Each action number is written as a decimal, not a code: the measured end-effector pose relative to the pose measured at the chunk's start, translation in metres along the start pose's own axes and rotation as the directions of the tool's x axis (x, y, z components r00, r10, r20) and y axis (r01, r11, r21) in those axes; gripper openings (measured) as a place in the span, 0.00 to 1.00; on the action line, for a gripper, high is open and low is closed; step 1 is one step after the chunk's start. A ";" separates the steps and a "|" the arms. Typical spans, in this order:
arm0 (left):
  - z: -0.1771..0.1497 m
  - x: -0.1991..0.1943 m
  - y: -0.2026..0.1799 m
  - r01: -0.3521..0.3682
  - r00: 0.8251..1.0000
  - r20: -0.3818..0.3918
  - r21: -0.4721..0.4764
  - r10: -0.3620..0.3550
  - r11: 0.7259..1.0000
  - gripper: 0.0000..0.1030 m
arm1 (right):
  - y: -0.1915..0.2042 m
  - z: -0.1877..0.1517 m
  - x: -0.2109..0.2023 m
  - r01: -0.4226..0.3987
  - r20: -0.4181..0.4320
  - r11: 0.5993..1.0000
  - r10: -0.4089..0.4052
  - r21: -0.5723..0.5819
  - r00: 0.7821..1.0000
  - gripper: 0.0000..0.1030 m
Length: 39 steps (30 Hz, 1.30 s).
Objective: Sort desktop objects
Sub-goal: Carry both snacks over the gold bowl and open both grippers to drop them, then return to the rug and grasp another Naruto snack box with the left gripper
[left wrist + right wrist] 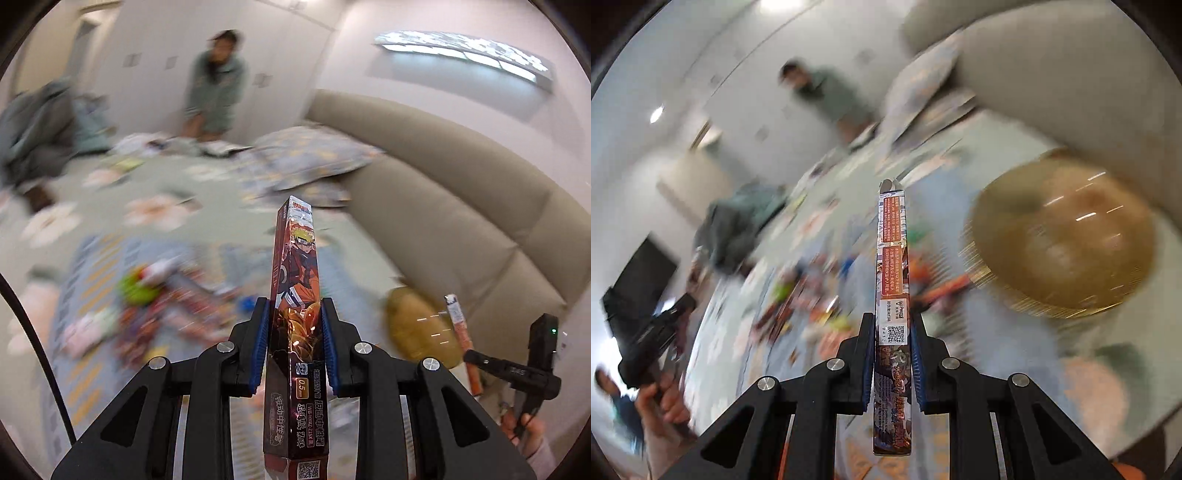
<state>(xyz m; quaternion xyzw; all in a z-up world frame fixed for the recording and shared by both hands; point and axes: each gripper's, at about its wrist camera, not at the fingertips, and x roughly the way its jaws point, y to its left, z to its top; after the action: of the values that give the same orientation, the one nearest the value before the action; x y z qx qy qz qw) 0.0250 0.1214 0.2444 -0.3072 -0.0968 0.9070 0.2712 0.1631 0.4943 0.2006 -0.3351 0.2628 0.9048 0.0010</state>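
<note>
Left tongs [293, 334]: we see them clamped on a long, slim pen box [297, 295] printed with an orange-clad cartoon figure, the blue pads pressing its two narrow sides.
Left box: it points forward and away from the camera, lifted clear above the bed [155, 177].
Right tongs [892, 354]: closed tight on a second slim box [892, 266], this one showing red text panels and a QR code (the print is too small for us to read).
Right box: held edge-on between the pads, raised over the clutter, with its far end toward the middle of the bed.
Basket [1063, 236]: a round, woven, golden-brown one, to the right of the right box; in the left wrist view it [417, 325] sits low beside the headboard [461, 206].
Clutter [159, 295]: a blurred heap of colourful items on the patterned bedding below the left tongs.
Background: a person in a green top [218, 81] stands at the far side of the bed near a white wall; a pillow [306, 162] lies against the padded beige headboard.
</note>
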 end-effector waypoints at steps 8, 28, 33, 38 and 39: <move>0.004 0.109 -0.144 0.209 0.973 -0.115 0.050 -0.202 0.977 0.23 | -0.035 0.052 -0.053 0.274 0.163 0.962 -0.270 -0.004 0.949 0.17; -0.051 0.257 -0.188 0.321 0.866 -0.355 -0.146 -0.352 0.936 0.43 | -0.135 0.043 0.007 0.213 0.010 0.938 -0.225 0.272 0.974 0.48; -0.041 0.223 -0.156 0.296 0.876 -0.333 -0.197 -0.348 0.935 0.43 | -0.109 0.032 0.004 0.164 0.005 0.958 -0.170 0.234 0.985 0.48; -0.019 0.182 -0.096 0.212 0.909 -0.306 -0.242 -0.282 0.947 0.43 | -0.049 0.019 0.007 0.090 -0.013 0.992 -0.090 0.088 0.996 0.48; -0.014 0.171 -0.083 0.194 0.921 -0.288 -0.247 -0.263 0.949 0.43 | -0.037 0.015 0.010 0.082 -0.021 0.995 -0.081 0.056 0.996 0.49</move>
<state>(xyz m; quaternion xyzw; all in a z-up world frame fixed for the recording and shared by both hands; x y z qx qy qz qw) -0.0438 0.2850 0.1755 -0.4629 -0.1840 0.7920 0.3530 0.1531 0.5323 0.1868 -0.3541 0.2744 0.8929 0.0450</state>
